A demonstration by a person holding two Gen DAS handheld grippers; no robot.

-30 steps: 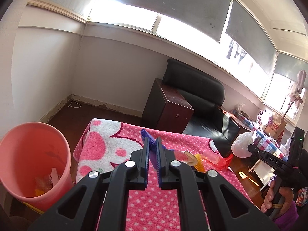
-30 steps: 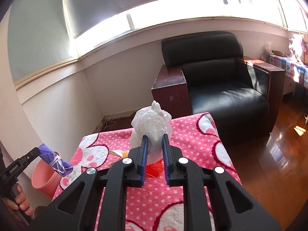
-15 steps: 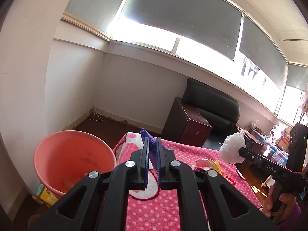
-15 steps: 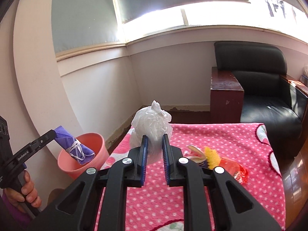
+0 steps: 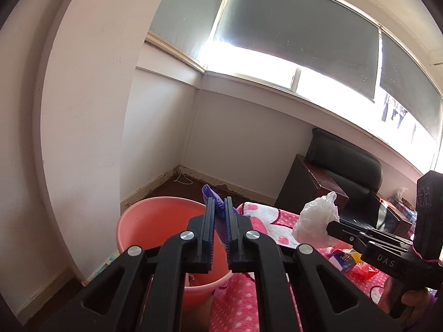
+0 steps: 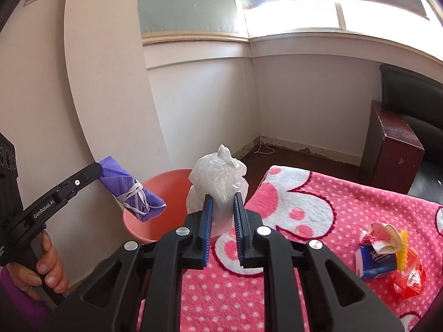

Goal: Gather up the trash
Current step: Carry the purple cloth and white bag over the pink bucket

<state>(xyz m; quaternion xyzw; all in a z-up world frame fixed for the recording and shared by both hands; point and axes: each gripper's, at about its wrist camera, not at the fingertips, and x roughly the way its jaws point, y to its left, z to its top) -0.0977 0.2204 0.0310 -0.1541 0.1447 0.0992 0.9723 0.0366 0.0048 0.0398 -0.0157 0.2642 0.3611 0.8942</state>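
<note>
My left gripper point(image 5: 219, 207) is shut on a folded purple face mask point(image 5: 213, 197) and holds it over the near rim of the pink bin point(image 5: 155, 229). From the right wrist view the mask point(image 6: 130, 191) with its white ear loops hangs beside the bin point(image 6: 163, 191). My right gripper point(image 6: 223, 203) is shut on a crumpled clear plastic bag point(image 6: 218, 177), held above the table's left edge next to the bin. The bag also shows in the left wrist view point(image 5: 318, 221).
A table under a pink polka-dot blanket point(image 6: 318, 207) stands right of the bin. A pile of trash lies on it: a blue tissue pack point(image 6: 373, 260), a red wrapper point(image 6: 409, 276) and a yellow scrap point(image 6: 402, 249). A black armchair point(image 5: 349, 163) and a brown cabinet point(image 6: 393, 149) stand behind.
Both grippers have swung left toward the pink bin, each holding its item. The bin has come closer under the left gripper and the mask now hangs above its rim.
</note>
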